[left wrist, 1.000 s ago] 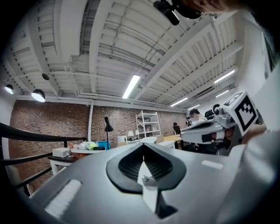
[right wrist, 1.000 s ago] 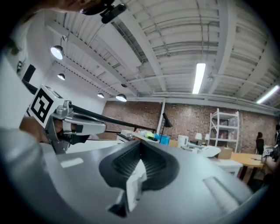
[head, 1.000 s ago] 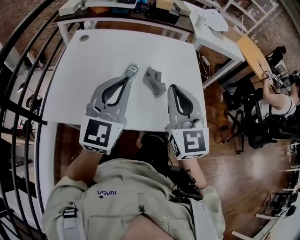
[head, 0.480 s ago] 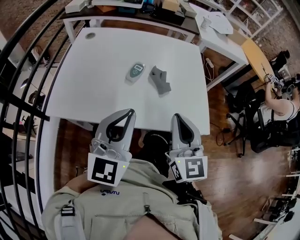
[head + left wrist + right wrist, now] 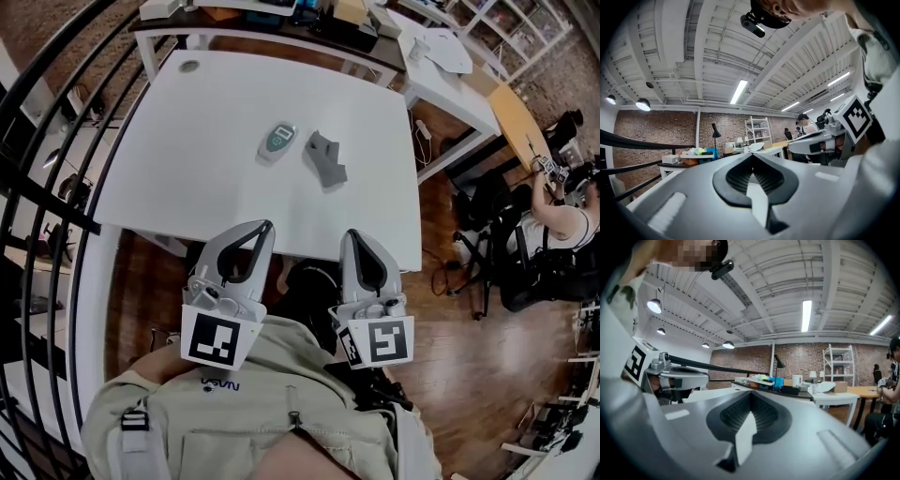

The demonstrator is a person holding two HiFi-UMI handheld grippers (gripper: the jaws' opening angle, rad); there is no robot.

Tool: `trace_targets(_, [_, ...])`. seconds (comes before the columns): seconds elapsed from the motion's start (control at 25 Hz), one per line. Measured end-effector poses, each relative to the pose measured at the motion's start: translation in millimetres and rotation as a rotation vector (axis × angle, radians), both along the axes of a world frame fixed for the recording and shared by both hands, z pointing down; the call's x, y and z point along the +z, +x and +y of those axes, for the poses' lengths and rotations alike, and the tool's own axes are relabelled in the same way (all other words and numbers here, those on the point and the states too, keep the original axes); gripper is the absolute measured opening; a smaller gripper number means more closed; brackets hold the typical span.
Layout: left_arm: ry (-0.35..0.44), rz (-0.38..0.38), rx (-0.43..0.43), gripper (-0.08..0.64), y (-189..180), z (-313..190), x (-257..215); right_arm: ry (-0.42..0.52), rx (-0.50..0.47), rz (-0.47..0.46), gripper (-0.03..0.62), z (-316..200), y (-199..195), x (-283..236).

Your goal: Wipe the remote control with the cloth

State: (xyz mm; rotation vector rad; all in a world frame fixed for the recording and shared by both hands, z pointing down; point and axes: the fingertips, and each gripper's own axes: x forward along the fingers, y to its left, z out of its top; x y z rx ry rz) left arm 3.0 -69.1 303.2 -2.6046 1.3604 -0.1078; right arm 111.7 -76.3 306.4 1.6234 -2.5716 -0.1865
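A small grey remote control (image 5: 277, 141) with a teal screen lies on the white table (image 5: 187, 169), past its middle. Just to its right sits a crumpled grey cloth (image 5: 325, 157). My left gripper (image 5: 265, 225) is held close to the body, its tip at the table's near edge, jaws shut and empty. My right gripper (image 5: 349, 234) is beside it, also shut with nothing in it. Both point level. The left gripper view (image 5: 751, 157) and the right gripper view (image 5: 750, 395) show closed jaws and the room beyond; neither shows the remote or cloth.
A black railing (image 5: 56, 141) curves along the left. A dark desk with boxes (image 5: 281, 19) stands behind the table, a second white table (image 5: 441, 66) to the right. A seated person (image 5: 553, 216) works at far right. Wooden floor (image 5: 469, 356) lies around.
Both grippers have pulled back from over the table toward the body and sunk a little. The remote, earlier hidden under the left gripper's tip, now lies in plain sight.
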Motion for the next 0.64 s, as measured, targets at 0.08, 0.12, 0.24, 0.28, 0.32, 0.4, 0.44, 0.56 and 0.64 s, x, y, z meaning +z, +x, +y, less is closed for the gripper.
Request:
trace_targets(0.08, [-0.002, 0.001, -0.002, 0.000, -2.1, 1.0, 2.5, -0.004, -0.003, -0.004, 0.002, 1.4, -1.8, 1.4])
trace_targets(0.12, [-0.005, 0.003, -0.003, 0.000, -2.8, 1.4, 3.9, -0.004, -0.002, -0.006, 0.002, 2.2, -2.1, 1.8])
trace_targets(0.24, [-0.010, 0.007, -0.003, 0.000, -2.7, 1.6, 5.9, -0.002, 0.002, -0.005, 0.002, 3.5, -0.6, 1.7])
trace_targets(0.28, [-0.009, 0.009, -0.003, 0.000, -2.4, 1.4, 5.7, -0.001, 0.004, -0.005, 0.002, 3.5, 0.0, 1.5])
trace_targets(0.32, [-0.008, 0.010, -0.002, 0.000, -2.3, 1.3, 5.5, -0.001, 0.005, -0.004, 0.002, 3.6, 0.4, 1.4])
trace_targets(0.4, [-0.004, 0.012, -0.001, 0.000, -2.0, 1.2, 5.3, -0.002, 0.007, -0.004, 0.002, 4.0, 0.9, 1.6])
trace_targets(0.44, [-0.003, 0.013, -0.001, 0.000, -1.8, 1.3, 5.2, -0.003, 0.007, -0.004, 0.002, 4.3, 1.0, 1.6])
trace_targets(0.56, [-0.001, 0.014, 0.001, 0.000, -2.3, 2.0, 4.9, -0.001, 0.003, -0.003, 0.002, 5.0, 0.0, 0.3])
trace_targets(0.64, [-0.001, 0.015, 0.000, 0.000, -3.4, 2.5, 4.5, 0.001, 0.000, -0.003, 0.002, 5.4, -1.3, -1.4])
